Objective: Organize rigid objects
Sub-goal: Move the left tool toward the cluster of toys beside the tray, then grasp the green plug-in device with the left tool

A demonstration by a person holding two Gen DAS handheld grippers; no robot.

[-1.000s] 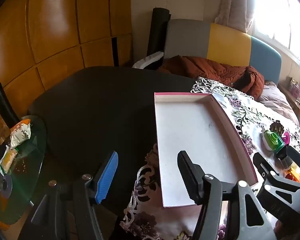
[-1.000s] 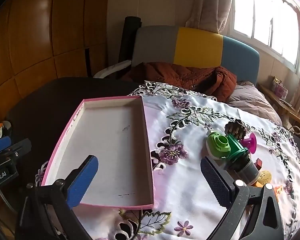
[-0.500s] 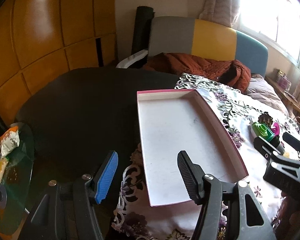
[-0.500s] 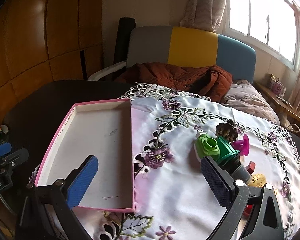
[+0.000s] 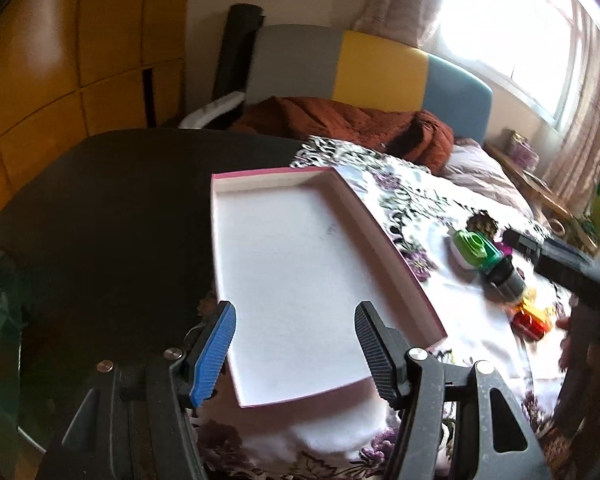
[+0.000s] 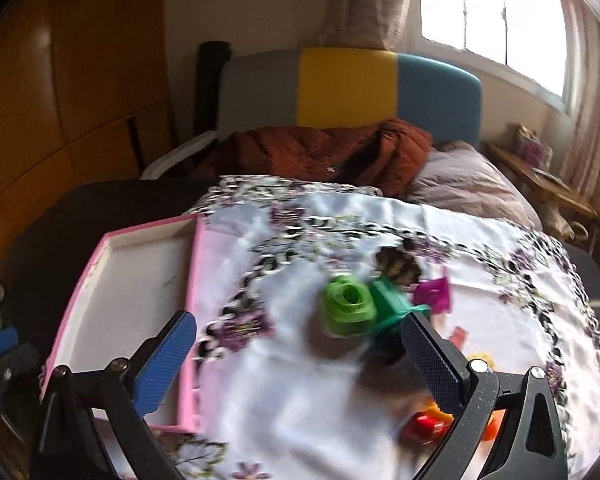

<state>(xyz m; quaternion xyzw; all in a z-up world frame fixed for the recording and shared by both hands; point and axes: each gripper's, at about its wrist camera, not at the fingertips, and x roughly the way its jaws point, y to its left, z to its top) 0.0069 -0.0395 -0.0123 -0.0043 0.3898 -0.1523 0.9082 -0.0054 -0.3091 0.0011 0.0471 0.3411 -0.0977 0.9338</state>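
— White cloth with purple flower embroidery (image 6: 340,412) covers most of the surface, correct?

— Correct. It lies over a dark table (image 5: 112,208). Behind it are a rust-brown quilt (image 6: 324,152) and a headboard in grey, yellow and blue (image 6: 348,88).

— Location of the container?

— Pink-edged tray (image 5: 384,240), shallow, white inside, nothing in it. It sits at the left margin of the cloth, partly over the dark table.

— Location of the items to be sorted?

— Grouped on the cloth to the right of the tray, well apart from it. Light green block (image 6: 348,310) nearest the tray; dark green funnel-shaped piece (image 6: 392,304) touching it; a brown pinecone-like item (image 6: 396,264) just behind; magenta piece (image 6: 432,294) to the right. A dark cylinder (image 5: 504,280) stands beside the green pieces in the left wrist view. Small red and yellow pieces (image 5: 532,320) lie closer in. The right wrist view is blurred, so finer detail cannot be told.

— Left gripper (image 5: 294,348)?

— Fingers spread, nothing between them, positioned above the near end of the tray.

— Right gripper (image 6: 298,356)?

— Fingers spread wide, released, holding nothing. The light green block appears in the gap ahead of them; the right finger (image 6: 432,364) overlaps the dark green piece in the view, contact not determinable.
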